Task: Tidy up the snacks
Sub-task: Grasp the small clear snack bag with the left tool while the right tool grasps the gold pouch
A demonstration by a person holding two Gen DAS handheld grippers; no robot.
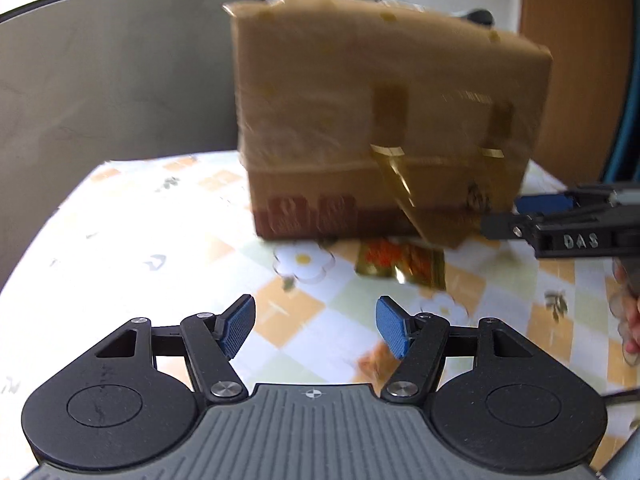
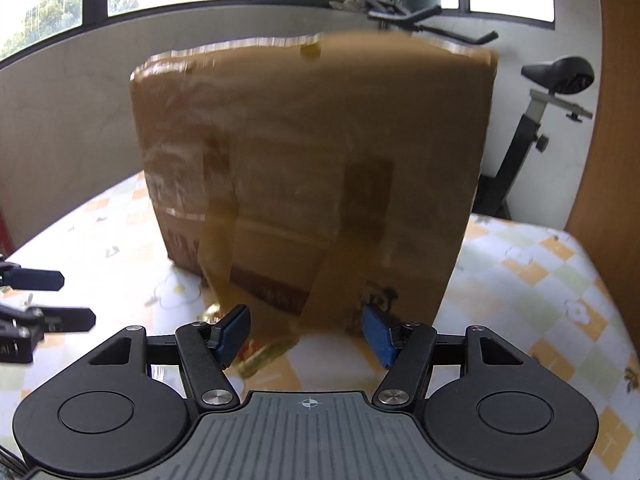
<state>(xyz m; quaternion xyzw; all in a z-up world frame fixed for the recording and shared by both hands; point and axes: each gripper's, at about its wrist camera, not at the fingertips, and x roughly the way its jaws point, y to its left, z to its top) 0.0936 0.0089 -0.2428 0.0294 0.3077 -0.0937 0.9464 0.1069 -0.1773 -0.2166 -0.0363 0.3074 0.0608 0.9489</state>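
Observation:
A tall taped cardboard box (image 1: 360, 120) stands on the flowered, checkered tablecloth (image 1: 160, 240). In front of its base lies a gold snack packet with red print (image 1: 400, 266). My left gripper (image 1: 316, 320) hovers open short of the packet, nothing between its blue pads. At the right edge, my right gripper (image 1: 516, 214) comes in beside the box's lower corner. In the right wrist view the box (image 2: 312, 160) fills the middle, and my right gripper (image 2: 304, 328) is open just before it. The gold packet (image 2: 260, 354) shows partly, low between its fingers. My left gripper (image 2: 64, 298) shows at the left edge.
Loose brown tape flaps (image 2: 320, 296) hang off the box front. An exercise bike (image 2: 556, 80) stands behind the table at the right, beside a wooden panel (image 2: 616, 120). A grey wall (image 1: 100, 80) with windows runs behind. A person's hand (image 1: 628, 320) is at the right edge.

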